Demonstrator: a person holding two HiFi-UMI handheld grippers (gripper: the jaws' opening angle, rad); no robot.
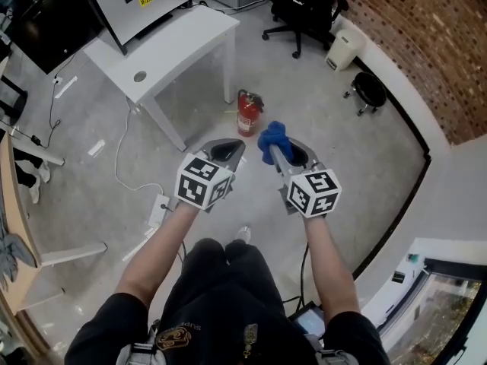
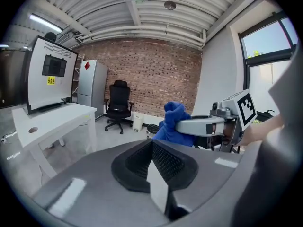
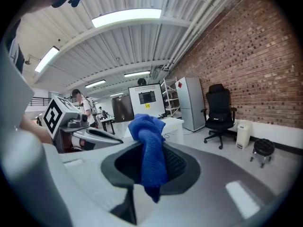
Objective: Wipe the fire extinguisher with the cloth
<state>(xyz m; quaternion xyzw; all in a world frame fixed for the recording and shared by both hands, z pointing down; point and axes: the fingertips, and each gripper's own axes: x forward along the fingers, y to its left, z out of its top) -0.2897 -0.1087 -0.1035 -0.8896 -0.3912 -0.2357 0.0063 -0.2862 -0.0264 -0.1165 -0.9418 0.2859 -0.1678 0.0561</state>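
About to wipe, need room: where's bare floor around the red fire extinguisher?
Bare grey floor lies between the red fire extinguisher and the black round stool. Crowded on its other side: white table legs, white cable and power strip.

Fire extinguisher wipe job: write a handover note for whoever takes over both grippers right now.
Left gripper: jaws shut, nothing in them.
Right gripper: shut on the blue cloth, which is bunched between the pads and sticks out past the tips.
Fire extinguisher: upright on the floor ahead of both grippers, beside the leg of the white table.
Done: the cloth is in hand.
Left: neither gripper touches the extinguisher and no wiping has begun. Bring the cloth onto the red body and wipe. The left gripper could probably steady it.
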